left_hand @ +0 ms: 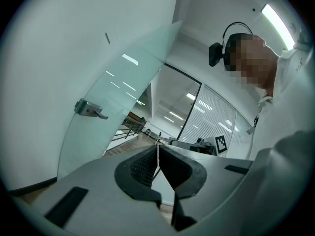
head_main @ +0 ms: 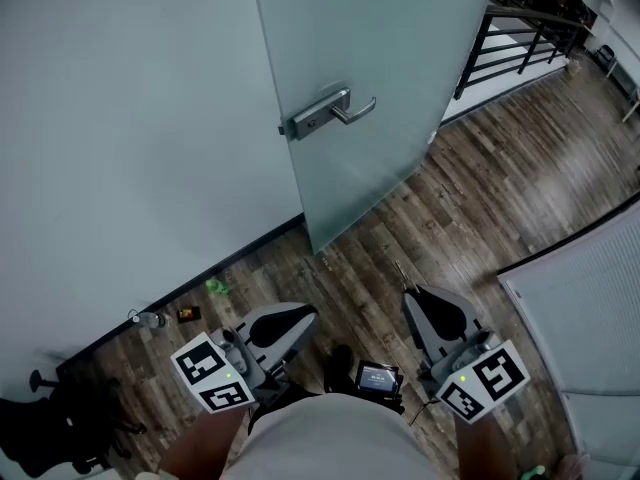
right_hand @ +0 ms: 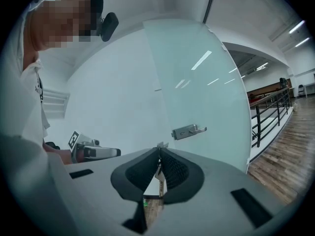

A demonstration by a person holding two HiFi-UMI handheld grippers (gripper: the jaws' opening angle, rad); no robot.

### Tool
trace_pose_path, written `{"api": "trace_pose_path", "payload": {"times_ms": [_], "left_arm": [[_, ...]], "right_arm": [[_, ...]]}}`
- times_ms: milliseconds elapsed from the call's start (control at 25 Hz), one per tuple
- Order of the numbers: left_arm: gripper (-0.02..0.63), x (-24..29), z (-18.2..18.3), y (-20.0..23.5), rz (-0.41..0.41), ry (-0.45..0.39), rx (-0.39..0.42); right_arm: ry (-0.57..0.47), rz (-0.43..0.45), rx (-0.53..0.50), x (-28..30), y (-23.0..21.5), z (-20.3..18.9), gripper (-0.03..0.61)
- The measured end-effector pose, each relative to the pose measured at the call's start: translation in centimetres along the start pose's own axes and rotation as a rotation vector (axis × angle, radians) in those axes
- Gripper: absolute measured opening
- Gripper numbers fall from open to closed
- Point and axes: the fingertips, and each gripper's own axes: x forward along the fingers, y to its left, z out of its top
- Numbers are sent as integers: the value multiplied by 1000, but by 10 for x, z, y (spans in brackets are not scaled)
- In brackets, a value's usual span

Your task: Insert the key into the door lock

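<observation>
Three views, all facing door lock (head_main: 312, 118)

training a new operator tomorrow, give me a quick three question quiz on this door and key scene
1. Which gripper holds the small silver metal key? A left, B right, C neither.
2. True or false: the key is already inserted in the frosted glass door.
3. Fill in: the jaws of the left gripper are ___ (open or shut).

Key: 1 B, the right gripper is shut on it. 2 False, both grippers are well short of the door. 3 Shut, with nothing between them.
</observation>
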Motion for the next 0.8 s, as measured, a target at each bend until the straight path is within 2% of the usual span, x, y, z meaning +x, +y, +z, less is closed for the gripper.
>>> {"api": "trace_pose_path", "payload": {"times_ms": [440, 800], "left_arm": [[18, -1, 13, 29, 38, -5, -5], [18, 0, 49, 85, -14, 7, -8]], "right_arm": [[22, 37, 9, 34, -5, -1, 29], [1, -24, -1, 88, -12, 20, 29]]}}
